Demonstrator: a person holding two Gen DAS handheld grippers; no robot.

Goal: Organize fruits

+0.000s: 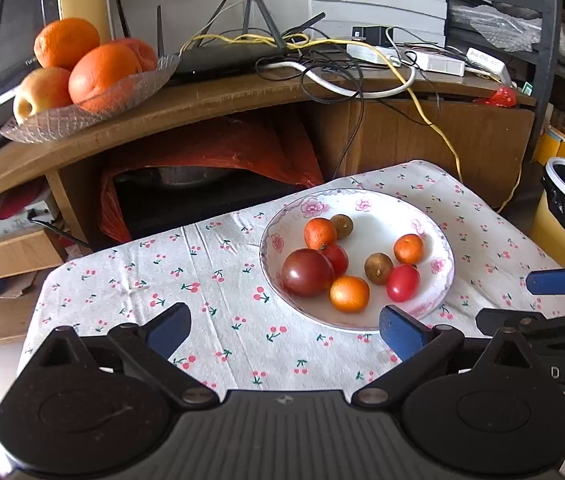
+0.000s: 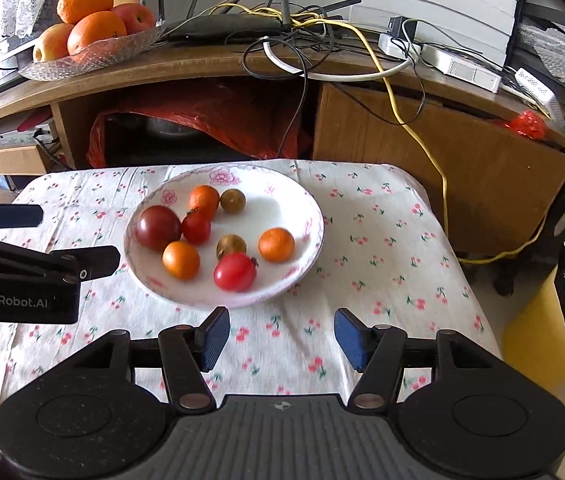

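A glossy white plate (image 2: 306, 200) with a pink floral rim sits at the centre of the right wrist view on a creased cherry-print cloth (image 2: 382, 240). It holds smooth round fruits: a dark purplish tomato (image 2: 157, 227), two red cherry tomatoes (image 2: 235, 271), three small dimpled oranges (image 2: 276, 244) and two dull brown longans (image 2: 232, 200). The left gripper (image 1: 284, 330) has its blue ribbed pads spread wide with nothing between them, low in its frame; the right gripper (image 2: 281, 338) stands partly apart, also empty, just below the plate's rim. At upper left, a textured glass dish (image 2: 94, 56) of large oranges and apples rests on a wooden shelf (image 2: 202, 68).
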